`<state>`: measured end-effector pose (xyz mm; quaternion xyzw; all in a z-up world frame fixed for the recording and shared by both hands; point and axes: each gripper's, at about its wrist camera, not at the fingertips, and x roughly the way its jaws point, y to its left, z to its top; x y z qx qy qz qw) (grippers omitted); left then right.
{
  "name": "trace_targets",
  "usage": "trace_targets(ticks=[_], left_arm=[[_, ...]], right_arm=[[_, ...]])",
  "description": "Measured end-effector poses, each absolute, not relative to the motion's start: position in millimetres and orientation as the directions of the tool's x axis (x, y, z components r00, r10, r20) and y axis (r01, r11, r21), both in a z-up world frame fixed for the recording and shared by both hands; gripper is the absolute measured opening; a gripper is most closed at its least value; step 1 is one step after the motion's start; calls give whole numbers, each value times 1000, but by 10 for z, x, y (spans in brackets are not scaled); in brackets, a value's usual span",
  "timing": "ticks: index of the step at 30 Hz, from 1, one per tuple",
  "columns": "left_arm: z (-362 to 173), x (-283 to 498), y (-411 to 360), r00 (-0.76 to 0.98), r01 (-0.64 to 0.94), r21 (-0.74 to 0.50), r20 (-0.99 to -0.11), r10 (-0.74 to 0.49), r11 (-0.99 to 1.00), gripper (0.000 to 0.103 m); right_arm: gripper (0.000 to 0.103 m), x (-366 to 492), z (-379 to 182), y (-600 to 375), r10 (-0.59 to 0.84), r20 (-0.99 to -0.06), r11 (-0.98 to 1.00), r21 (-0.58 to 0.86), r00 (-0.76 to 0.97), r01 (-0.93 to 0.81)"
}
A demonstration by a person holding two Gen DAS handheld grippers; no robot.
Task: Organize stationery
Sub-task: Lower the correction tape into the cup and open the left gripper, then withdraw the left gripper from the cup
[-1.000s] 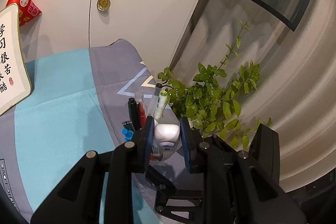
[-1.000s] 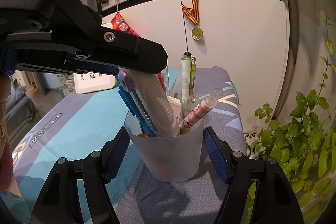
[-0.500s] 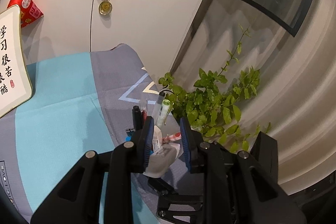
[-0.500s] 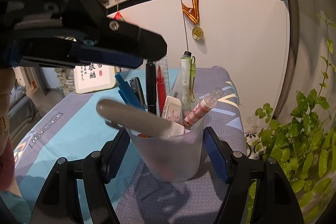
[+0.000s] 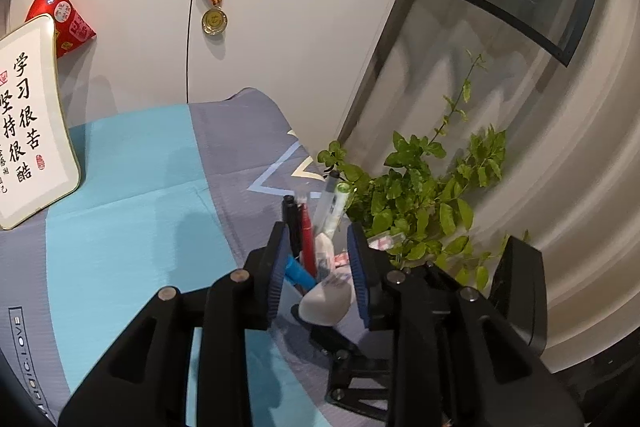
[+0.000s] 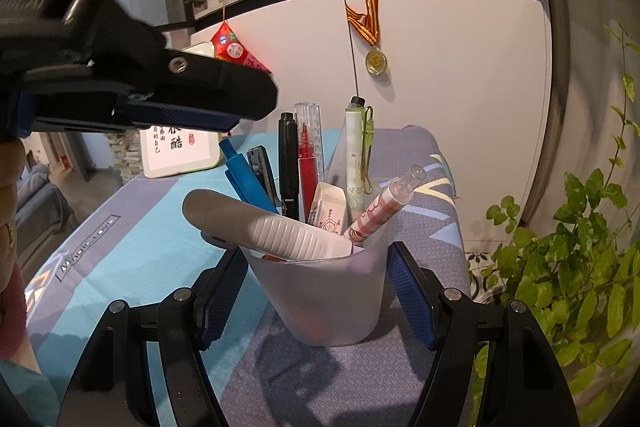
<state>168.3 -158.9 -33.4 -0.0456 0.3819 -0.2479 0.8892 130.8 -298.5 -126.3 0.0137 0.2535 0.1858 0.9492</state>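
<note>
A frosted plastic cup stands on the cloth with my right gripper shut on its sides. In it are blue pens, a black marker, a red pen, a green-clipped pen, a pink striped pen and an eraser. A white utility knife leans across the rim, its end sticking out to the left. My left gripper hovers above it at the upper left. Its jaws are opening and hold nothing. In the left wrist view the knife lies below the left gripper.
A leafy plant stands just right of the cup, past the table's right edge. A framed calligraphy board leans at the back left. A medal hangs on the white cabinet behind. The teal and grey cloth stretches to the left.
The left gripper let go of the utility knife, which tipped from upright to leaning across the cup's rim. The left gripper drew back up and left. The right gripper and cup kept still.
</note>
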Motion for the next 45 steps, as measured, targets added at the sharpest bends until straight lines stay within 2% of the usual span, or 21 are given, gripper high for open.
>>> trace_targets(ticks=[6, 11, 15, 17, 19, 22, 30, 44, 45], left_arm=[[-342, 1636, -1482, 616, 392, -243, -647, -449, 887, 32], [-336, 1557, -1394, 670, 376, -174, -628, -397, 910, 40], [-390, 1471, -1290, 726, 348, -70, -611, -316, 935, 45], [-451, 1408, -1199, 753, 327, -12, -601, -268, 945, 54], [-517, 1356, -1103, 771, 305, 33, -595, -227, 952, 58], [-602, 1275, -920, 791, 260, 86, -590, -161, 962, 59], [-668, 1200, -409, 783, 178, 1, -606, -141, 984, 61], [-681, 1184, -209, 785, 182, -51, -594, -176, 982, 62], [-686, 1188, -196, 784, 181, -54, -595, -177, 982, 62]], right_arm=[[73, 1312, -1262, -2986, 360, -476, 931, 120, 803, -346], [77, 1311, -1268, -2981, 354, -478, 933, 121, 804, -339], [77, 1298, -1273, -2980, 354, -479, 934, 128, 803, -335], [77, 1305, -1268, -2991, 354, -479, 934, 128, 803, -335], [77, 1302, -1264, -2995, 354, -478, 934, 130, 804, -334], [77, 1313, -1249, -2997, 353, -470, 935, 133, 809, -330], [78, 1366, -1131, -2888, 303, -480, 950, 78, 823, -304], [77, 1614, -1166, -2803, 291, -578, 935, 3, 763, -354], [74, 1615, -1164, -2782, 288, -579, 935, -2, 763, -355]])
